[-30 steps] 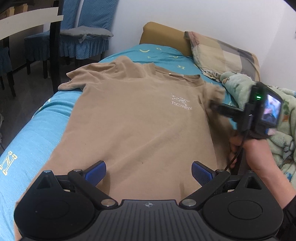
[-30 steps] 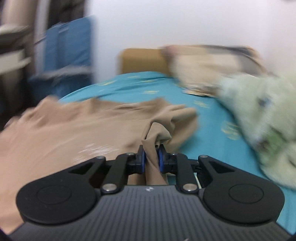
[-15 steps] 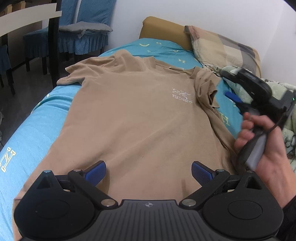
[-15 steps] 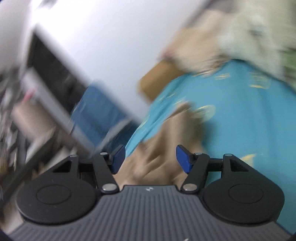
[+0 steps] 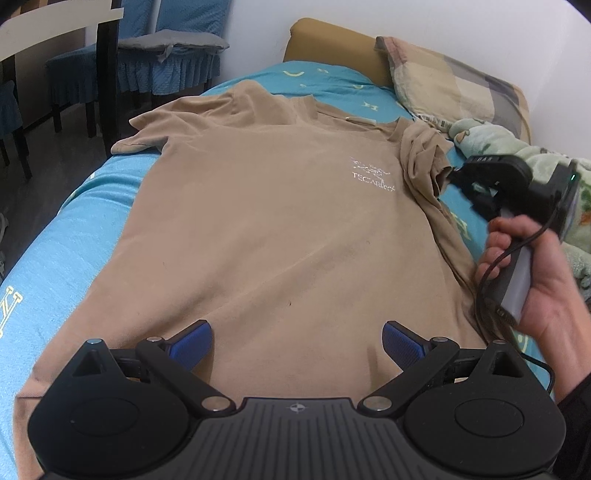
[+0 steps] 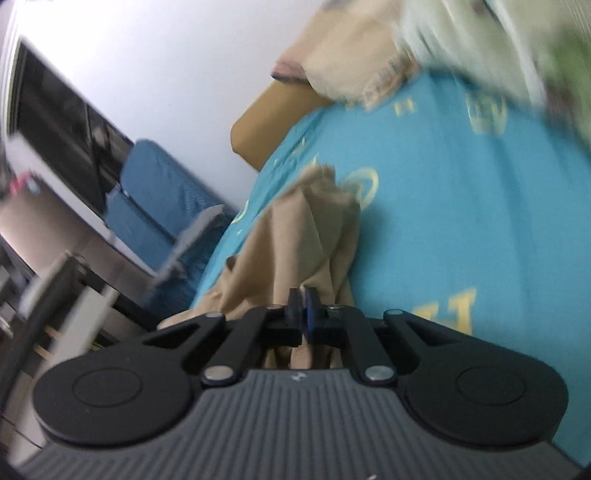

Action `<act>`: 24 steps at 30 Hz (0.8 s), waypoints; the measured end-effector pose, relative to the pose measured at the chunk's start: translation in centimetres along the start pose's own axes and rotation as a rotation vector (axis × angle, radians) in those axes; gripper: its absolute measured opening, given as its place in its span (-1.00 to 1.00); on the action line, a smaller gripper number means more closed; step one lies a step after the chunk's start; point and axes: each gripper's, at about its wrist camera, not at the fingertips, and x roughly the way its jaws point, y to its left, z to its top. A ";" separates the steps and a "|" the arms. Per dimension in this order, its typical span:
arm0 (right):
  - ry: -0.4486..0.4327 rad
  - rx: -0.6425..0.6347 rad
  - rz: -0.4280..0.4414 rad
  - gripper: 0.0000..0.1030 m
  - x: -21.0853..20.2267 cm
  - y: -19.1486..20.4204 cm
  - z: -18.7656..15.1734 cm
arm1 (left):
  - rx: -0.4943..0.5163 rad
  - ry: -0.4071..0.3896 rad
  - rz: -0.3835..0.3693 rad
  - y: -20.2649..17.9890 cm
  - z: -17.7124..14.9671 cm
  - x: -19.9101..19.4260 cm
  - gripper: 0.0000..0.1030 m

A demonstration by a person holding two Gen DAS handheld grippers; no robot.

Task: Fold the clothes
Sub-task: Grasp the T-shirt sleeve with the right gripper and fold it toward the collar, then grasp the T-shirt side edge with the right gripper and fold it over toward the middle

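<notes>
A bed (image 5: 55, 236) covered with a turquoise sheet patterned in pale yellow is seen running away toward a white wall, with a tan headboard (image 5: 332, 40) at its far end and a checked pillow (image 5: 450, 81) leaned against it. A pale green printed blanket (image 5: 491, 136) is bunched along the right side of the bed. To the left, beyond the bed's edge, dark floor is seen, with blue-covered chairs (image 5: 173, 48) and a dark-legged table (image 5: 55, 26) standing near the far left corner. A tan T-shirt (image 5: 280, 221) is laid front up along the bed, its collar toward the headboard and its hem under the near view; its left sleeve is spread to the bed's left edge, where a strip of bare sheet is left beside the body. The right sleeve (image 5: 424, 162) is crumpled up by the chest print. The left gripper (image 5: 295, 343) is held over the hem with its blue pads spread wide and nothing between them. The right gripper (image 6: 303, 314), held in the right hand (image 5: 532, 280), has just been closing and is pressed together on a fold of the right sleeve, as the blurred right wrist view shows. Bare sheet is left open between the shirt's right side and the blanket.
</notes>
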 end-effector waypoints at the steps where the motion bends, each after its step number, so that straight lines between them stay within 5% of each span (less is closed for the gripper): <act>1: -0.025 -0.044 -0.029 -0.90 -0.6 0.8 0.7 | -0.002 -0.003 -0.003 0.0 0.1 0.0 0.94; 4: -0.125 -0.160 -0.122 -0.90 -3.0 2.1 4.5 | 0.000 -0.025 -0.019 -0.2 0.3 -0.4 0.94; 11: -0.288 -0.455 -0.514 -0.84 -7.0 1.8 13.5 | 0.013 -0.087 -0.055 -1.0 1.3 -0.9 0.94; 13: -0.255 -0.351 -0.498 -0.76 -8.2 0.0 15.1 | 0.016 -0.096 -0.056 -1.0 1.4 -0.9 0.94; 15: -0.225 -0.198 -0.438 -0.09 -10.0 -2.0 15.2 | 0.015 -0.098 -0.058 -0.9 1.4 -1.0 0.94; 16: -0.239 -0.134 -0.404 0.56 -11.2 -2.8 14.3 | 0.011 -0.098 -0.061 -0.9 1.4 -1.1 0.94; 17: -0.252 -0.073 -0.370 0.76 -12.3 -3.5 13.4 | 0.008 -0.099 -0.062 -0.8 1.4 -1.3 0.94; 21: -0.255 0.119 -0.250 0.73 -14.7 -4.9 7.6 | 0.002 -0.114 -0.072 -0.6 1.1 -2.4 0.94; 24: -0.195 0.206 -0.246 0.73 -14.5 -6.0 3.1 | -0.005 -0.126 -0.077 -0.4 0.8 -3.4 0.94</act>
